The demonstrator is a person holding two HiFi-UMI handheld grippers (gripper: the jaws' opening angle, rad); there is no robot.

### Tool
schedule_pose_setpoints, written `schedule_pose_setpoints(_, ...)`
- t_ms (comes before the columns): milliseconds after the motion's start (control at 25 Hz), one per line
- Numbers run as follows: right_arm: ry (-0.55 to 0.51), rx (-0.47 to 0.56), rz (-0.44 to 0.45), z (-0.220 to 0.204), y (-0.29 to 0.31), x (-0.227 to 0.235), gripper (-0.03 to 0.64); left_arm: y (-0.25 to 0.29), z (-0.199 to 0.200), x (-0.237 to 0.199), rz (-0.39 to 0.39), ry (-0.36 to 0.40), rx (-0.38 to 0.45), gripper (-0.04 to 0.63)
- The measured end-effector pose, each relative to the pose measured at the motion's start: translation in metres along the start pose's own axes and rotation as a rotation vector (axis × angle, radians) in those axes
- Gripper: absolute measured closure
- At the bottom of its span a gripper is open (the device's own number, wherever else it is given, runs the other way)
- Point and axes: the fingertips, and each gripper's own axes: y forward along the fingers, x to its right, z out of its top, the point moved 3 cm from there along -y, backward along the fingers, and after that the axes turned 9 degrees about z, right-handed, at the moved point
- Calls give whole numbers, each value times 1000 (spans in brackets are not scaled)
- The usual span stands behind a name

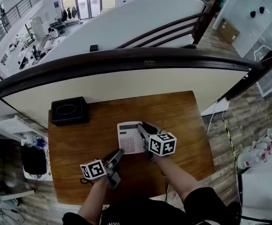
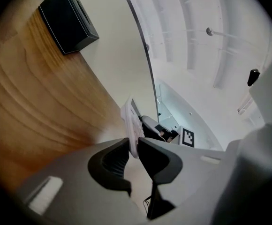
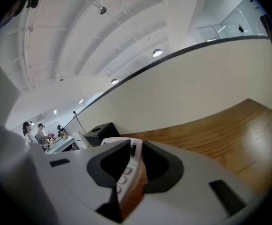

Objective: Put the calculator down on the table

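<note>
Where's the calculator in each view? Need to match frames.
Head view: calculator at frame centre, over the wooden table.
Left gripper view: calculator low centre, edge-on between the jaws.
Right gripper view: calculator low centre, keys showing, between the jaws.
Shared landmark: black box on the table.

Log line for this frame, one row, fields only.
phase: holding | left tongs: shut on calculator | right tongs: shut on calculator | calculator: over table, not released
</note>
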Motion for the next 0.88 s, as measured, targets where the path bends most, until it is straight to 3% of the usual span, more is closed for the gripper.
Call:
schedule_pose_setpoints(600, -5, -15, -28, 13, 73, 50, 557, 49, 57, -52, 69, 27, -9, 526)
schedule_pose_setpoints(880, -38, -36, -17, 20, 103, 66, 557, 71, 73, -64, 139, 96, -14, 526)
